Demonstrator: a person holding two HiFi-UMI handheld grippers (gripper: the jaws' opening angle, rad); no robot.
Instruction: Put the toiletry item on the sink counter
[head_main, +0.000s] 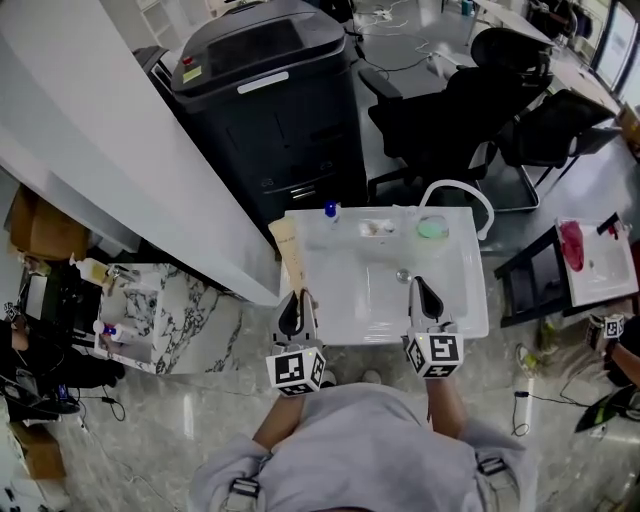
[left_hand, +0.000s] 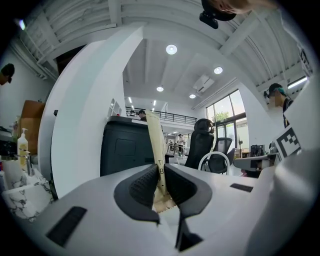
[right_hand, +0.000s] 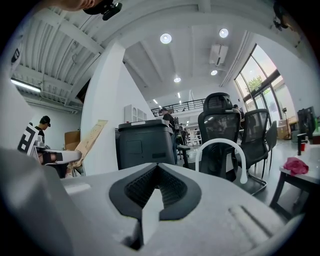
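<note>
The cream toiletry tube (head_main: 289, 252) (left_hand: 156, 145) is stretching along the left edge of the white sink (head_main: 470, 300). The left gripper (head_main: 296, 305) (left_hand: 161, 182) is clamping the tube's crimped end at the sink's near left corner. The right gripper (head_main: 424, 297) (right_hand: 157, 187) is hovering over the sink's near right part, its jaws pressed together on nothing.

A: A cream tube (head_main: 289, 250) is seen at centre frame, set against a plain white sink (head_main: 465, 300).

B: Blue is spotted on a small cap (head_main: 331, 210) at the sink's top edge. Mint green is seen on a round piece (head_main: 432, 228) further right.

A: Lower left, white marble veined in black is shown on the side counter (head_main: 180, 320).

B: Black-and-white square markers are carried by the left gripper (head_main: 298, 298) and the right gripper (head_main: 417, 285). Pink is noted on a cloth (head_main: 572, 243), far right.
</note>
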